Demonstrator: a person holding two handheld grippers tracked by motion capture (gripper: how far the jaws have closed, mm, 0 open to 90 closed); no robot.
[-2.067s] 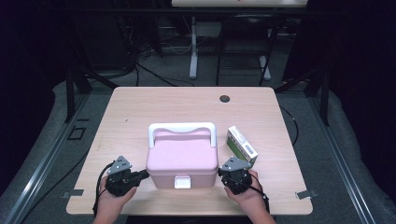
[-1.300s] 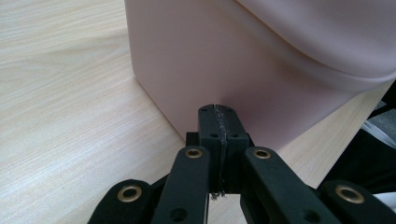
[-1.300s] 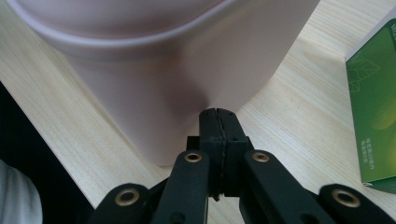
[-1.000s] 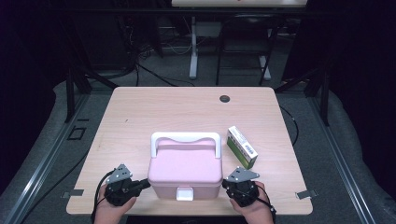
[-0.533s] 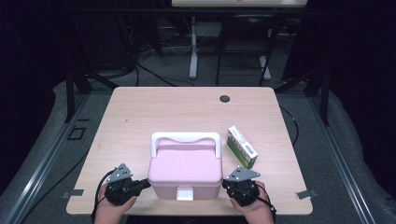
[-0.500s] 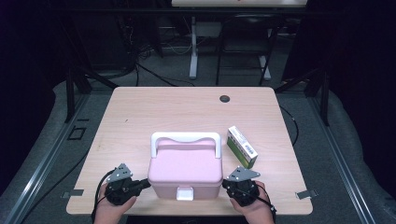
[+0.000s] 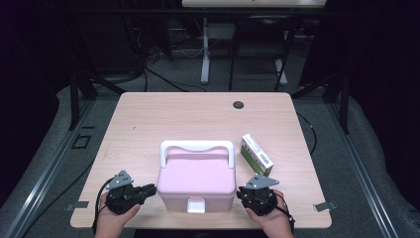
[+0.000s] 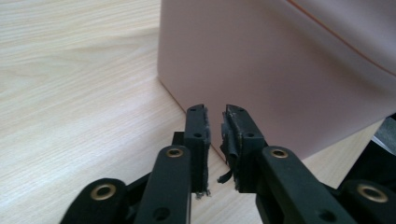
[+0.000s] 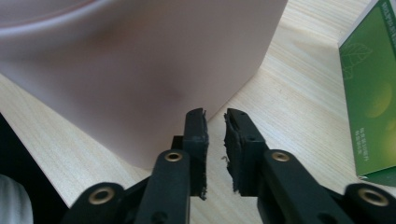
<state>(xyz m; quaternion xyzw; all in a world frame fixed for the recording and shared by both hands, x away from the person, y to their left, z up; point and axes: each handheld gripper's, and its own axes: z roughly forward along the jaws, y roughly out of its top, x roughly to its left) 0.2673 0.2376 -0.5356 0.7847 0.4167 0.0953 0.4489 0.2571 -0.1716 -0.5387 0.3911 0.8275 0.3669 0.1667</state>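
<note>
Near the front edge of the table (image 7: 148, 124) sits the pink box (image 7: 196, 179), hard, smooth and likely slippery, best lifted by its white handle (image 7: 196, 147), while the left gripper (image 7: 146, 189) and right gripper (image 7: 241, 192) wait beside it, nearly closed and empty.
</note>
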